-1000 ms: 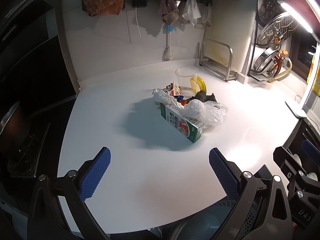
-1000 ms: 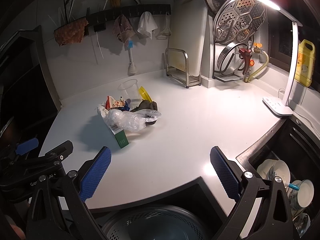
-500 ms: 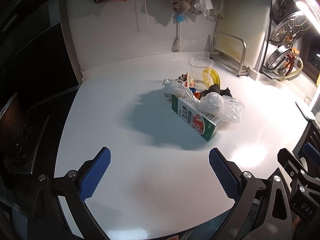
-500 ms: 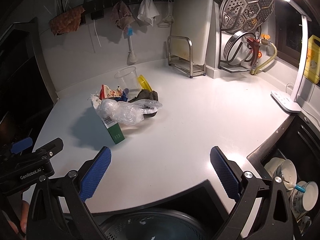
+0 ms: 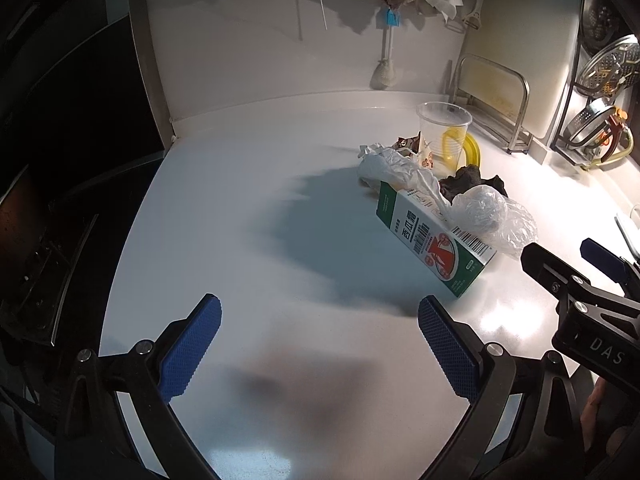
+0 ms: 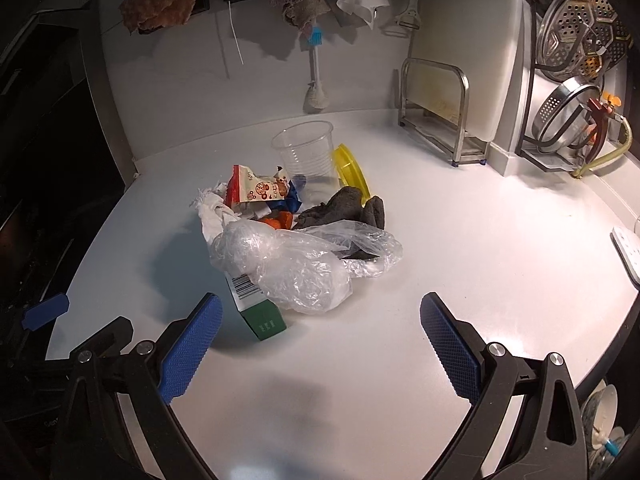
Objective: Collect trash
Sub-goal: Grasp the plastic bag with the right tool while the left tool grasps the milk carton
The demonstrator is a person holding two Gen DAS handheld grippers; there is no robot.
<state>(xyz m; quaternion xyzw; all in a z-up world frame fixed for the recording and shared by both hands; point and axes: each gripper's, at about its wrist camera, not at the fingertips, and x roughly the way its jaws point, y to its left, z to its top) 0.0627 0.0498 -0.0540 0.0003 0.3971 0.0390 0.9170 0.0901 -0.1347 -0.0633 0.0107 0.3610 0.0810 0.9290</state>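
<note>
White counter (image 6: 460,248) holds trash pile (image 6: 296,240) (green carton (image 5: 436,244) included); left gripper (image 5: 320,344) and right gripper (image 6: 320,344) gape, empty.

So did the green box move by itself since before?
No. The green box lies under the clear plastic bag, in front of the plastic cup, as before. It only looks bigger because the hand-held grippers came closer.

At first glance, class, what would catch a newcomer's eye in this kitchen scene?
A heap of trash sits mid-counter: a green and white carton lying on its side under a crumpled clear plastic bag, with a clear cup upright behind them. Both the left gripper and the right gripper hover before it, jaws wide apart and empty.
</note>
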